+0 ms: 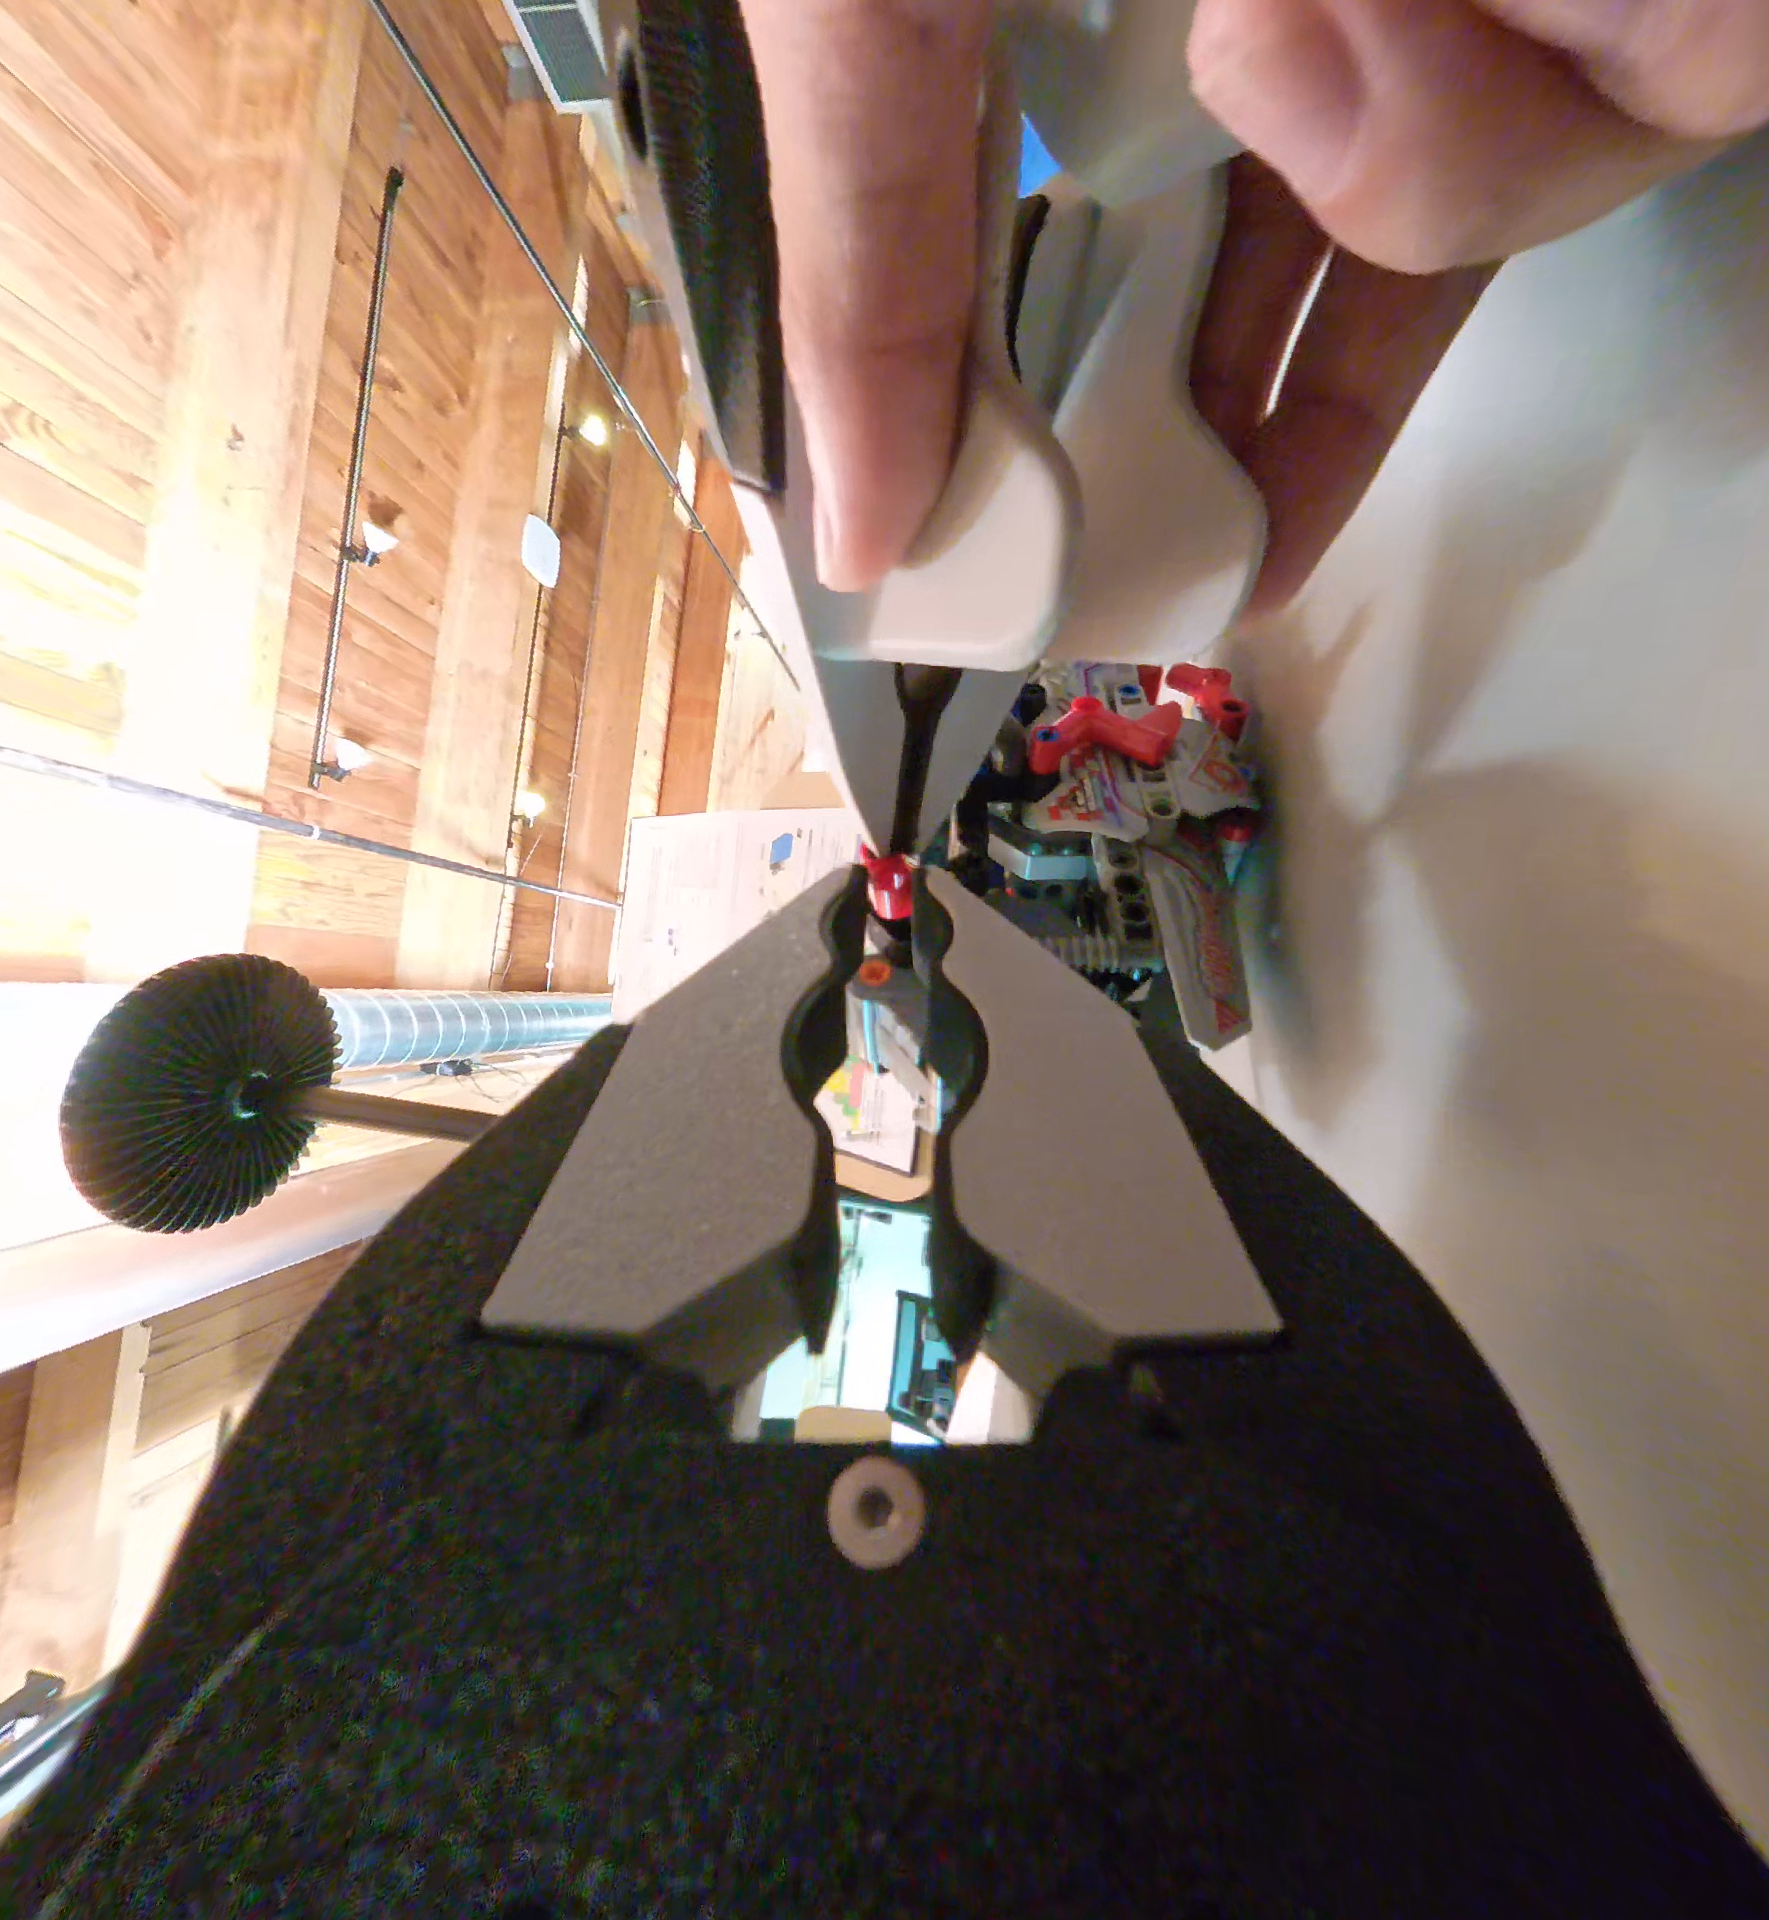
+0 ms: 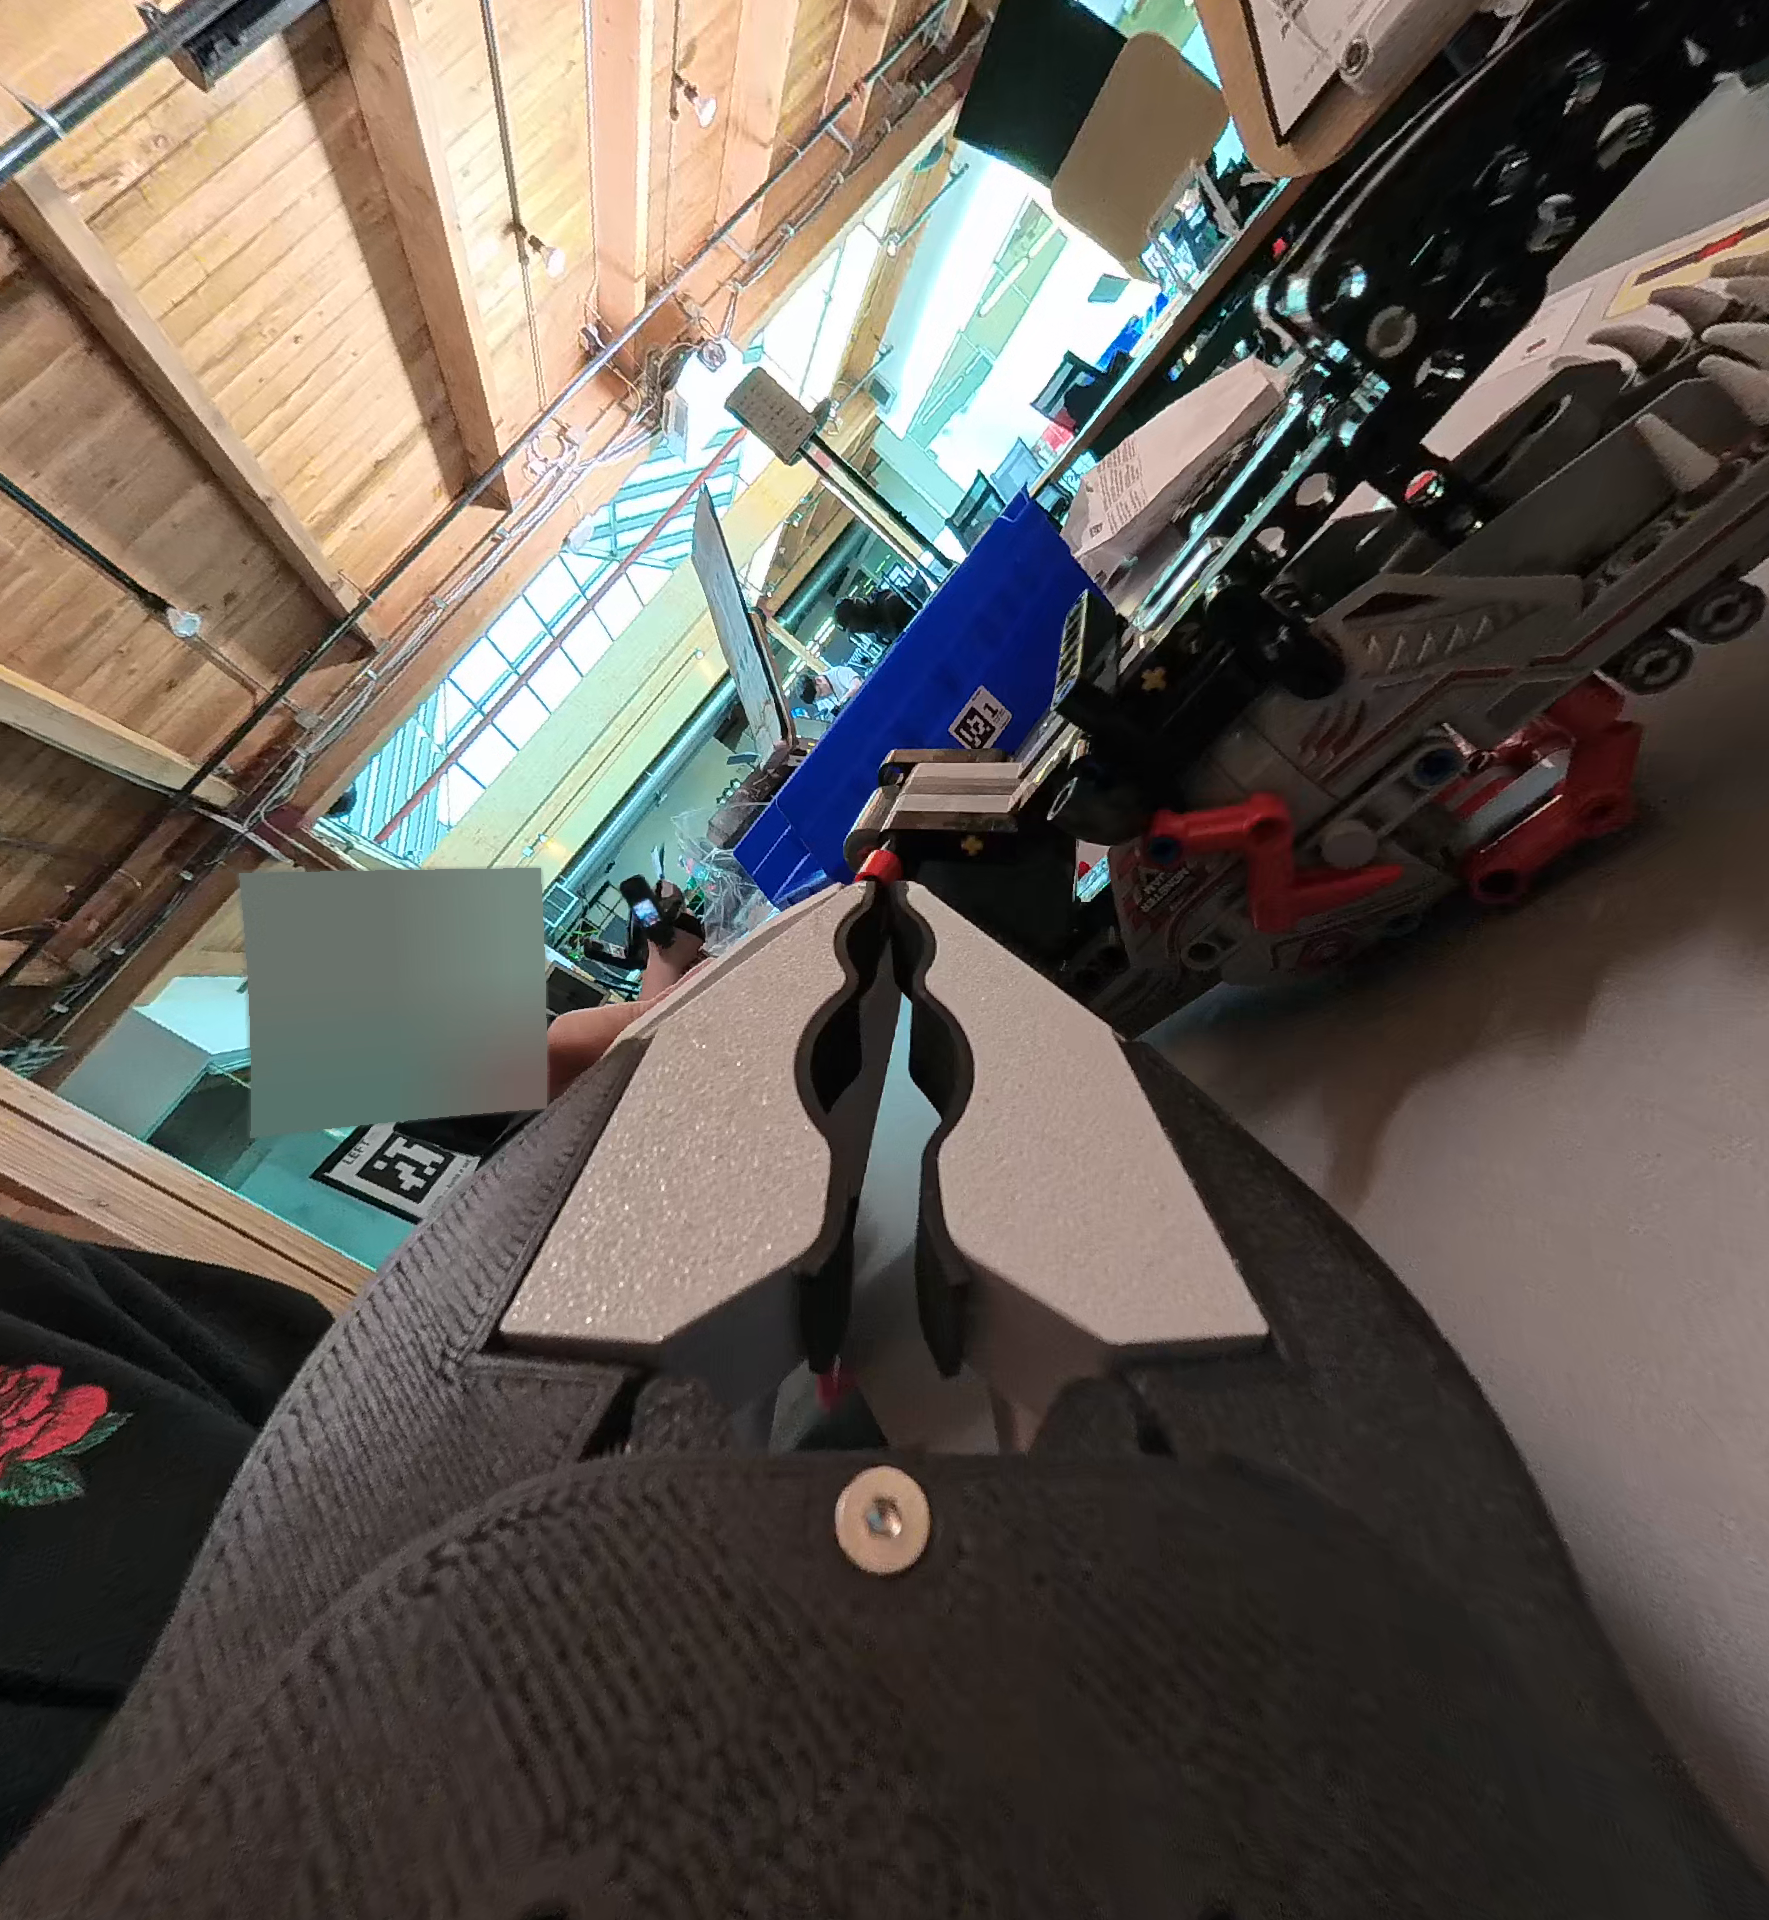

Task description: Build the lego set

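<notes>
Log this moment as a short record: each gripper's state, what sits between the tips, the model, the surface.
left gripper: shut on small red piece, tips meeting the other gripper's tips
right gripper: shut on small red piece, seen at its tips
small red piece: pinched between both grippers' tips, off the surface
hand: wrapped around the right gripper's white body
lego model: grey, black and red, partly built, resting on the table beyond the tips
table: pale, plain
blue bin: behind the model

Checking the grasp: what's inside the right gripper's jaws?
A small red piece shows at the right gripper tips, jaws nearly shut on it. Its rear is hidden by the fingers.
</notes>
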Available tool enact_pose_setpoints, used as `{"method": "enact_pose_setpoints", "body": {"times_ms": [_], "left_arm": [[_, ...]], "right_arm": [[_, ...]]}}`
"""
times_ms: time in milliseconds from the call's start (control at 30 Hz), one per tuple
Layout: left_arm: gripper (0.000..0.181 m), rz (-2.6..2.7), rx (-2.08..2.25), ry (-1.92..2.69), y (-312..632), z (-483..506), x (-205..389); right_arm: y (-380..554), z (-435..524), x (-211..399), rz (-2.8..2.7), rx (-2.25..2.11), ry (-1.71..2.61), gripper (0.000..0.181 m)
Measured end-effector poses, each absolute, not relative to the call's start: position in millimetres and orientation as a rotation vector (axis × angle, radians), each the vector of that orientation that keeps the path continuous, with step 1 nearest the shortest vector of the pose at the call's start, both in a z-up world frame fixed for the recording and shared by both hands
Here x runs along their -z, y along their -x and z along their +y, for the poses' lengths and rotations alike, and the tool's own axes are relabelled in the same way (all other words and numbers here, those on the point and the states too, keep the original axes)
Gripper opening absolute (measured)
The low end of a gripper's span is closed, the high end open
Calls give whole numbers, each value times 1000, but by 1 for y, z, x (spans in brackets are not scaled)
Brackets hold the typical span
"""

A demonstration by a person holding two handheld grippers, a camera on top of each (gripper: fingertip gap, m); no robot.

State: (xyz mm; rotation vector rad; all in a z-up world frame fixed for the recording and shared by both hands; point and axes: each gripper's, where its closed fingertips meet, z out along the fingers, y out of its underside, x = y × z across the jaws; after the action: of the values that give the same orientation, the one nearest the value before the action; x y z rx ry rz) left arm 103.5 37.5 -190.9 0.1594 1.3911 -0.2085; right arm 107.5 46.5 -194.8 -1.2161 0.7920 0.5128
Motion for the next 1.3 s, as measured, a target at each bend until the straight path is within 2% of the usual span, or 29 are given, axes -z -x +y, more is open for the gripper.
{"method": "enact_pose_setpoints", "body": {"times_ms": [1300], "left_arm": [[4, 1379, 151, -65, -104, 50, 187]], "right_arm": [[-108, 59, 192, 843, -599, 1176, 7]]}}
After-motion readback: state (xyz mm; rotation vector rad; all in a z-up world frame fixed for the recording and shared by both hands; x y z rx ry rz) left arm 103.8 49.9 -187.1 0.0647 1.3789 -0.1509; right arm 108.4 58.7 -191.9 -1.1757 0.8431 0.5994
